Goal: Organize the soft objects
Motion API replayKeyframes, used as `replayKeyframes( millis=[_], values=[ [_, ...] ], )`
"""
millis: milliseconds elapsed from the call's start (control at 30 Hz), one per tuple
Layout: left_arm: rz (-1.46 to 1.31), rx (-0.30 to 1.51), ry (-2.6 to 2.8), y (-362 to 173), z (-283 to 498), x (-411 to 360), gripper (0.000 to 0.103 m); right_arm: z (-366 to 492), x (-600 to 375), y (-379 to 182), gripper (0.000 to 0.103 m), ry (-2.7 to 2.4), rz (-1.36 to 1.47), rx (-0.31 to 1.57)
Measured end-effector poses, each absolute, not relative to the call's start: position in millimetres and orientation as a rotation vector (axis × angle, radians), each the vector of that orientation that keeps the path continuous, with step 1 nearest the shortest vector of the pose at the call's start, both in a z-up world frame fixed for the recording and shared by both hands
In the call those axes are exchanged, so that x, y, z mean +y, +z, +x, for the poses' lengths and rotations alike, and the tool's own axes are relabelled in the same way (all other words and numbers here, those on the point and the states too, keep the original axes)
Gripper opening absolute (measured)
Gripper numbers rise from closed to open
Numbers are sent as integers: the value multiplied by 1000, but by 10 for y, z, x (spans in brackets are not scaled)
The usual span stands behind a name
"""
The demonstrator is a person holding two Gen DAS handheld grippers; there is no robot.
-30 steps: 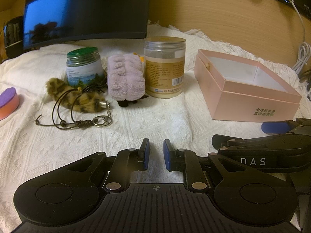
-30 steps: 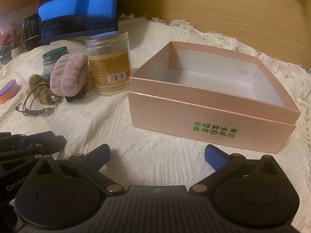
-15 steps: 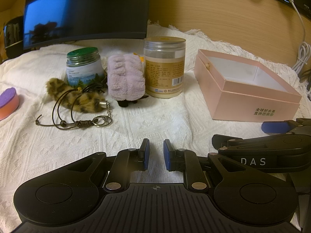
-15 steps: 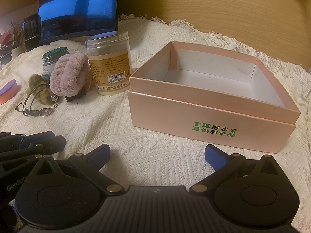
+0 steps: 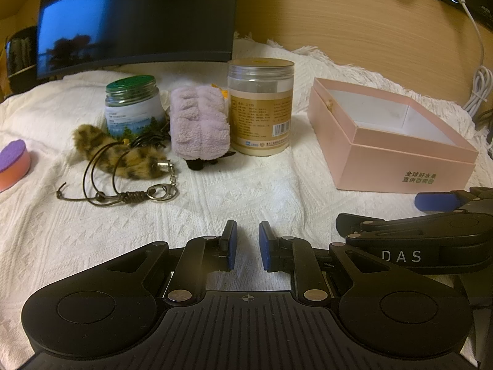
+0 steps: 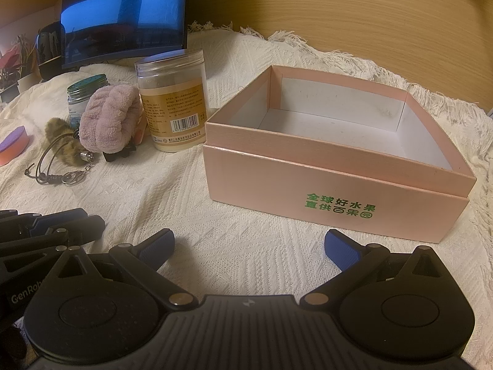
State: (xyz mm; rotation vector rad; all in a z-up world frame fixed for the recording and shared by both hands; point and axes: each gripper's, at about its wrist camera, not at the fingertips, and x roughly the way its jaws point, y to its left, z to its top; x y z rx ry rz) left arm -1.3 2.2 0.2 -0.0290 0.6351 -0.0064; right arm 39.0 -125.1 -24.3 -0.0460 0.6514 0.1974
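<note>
A fluffy lilac headband (image 5: 199, 123) stands on the white cloth between two jars; it also shows in the right wrist view (image 6: 108, 120). A leopard-print fur keychain (image 5: 118, 154) with a cord and clasp lies left of it. An orange and purple sponge (image 5: 14, 163) sits at the far left. An open pink box (image 6: 336, 154) stands empty at the right, also seen in the left wrist view (image 5: 391, 141). My left gripper (image 5: 248, 240) is nearly shut and empty, low over the cloth. My right gripper (image 6: 249, 246) is wide open and empty, just before the box.
A green-lidded jar (image 5: 133, 108) and a tall clear jar (image 5: 260, 108) stand beside the headband. A dark monitor (image 5: 135, 18) is behind them. A wooden wall with a white cable (image 5: 477, 71) is at the back right. The cloth has a fringed edge (image 6: 339, 55).
</note>
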Motion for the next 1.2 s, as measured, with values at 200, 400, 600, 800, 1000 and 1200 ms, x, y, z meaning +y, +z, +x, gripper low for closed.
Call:
replayKeyframes(
  millis=[200,400,600,800,1000,1200],
  values=[
    [-29,635,-6,2,-13,21,18,391,-1253,-244,103,197,-46,651],
    [-22,635,-4,2,-13,24,18,394,-1250,-244,103,198,-46,652],
    [-11,636,-1,-1,-1,19,18,396,-1248,-244,103,197,-46,652],
    [-10,636,0,1,1,18,18,394,-1253,-244,103,197,-47,652],
    [-10,636,0,1,0,17,18,408,-1272,-241,103,198,-47,653],
    [-140,656,-67,34,-2,234,18,547,-1267,-142,103,212,-66,798]
  ],
)
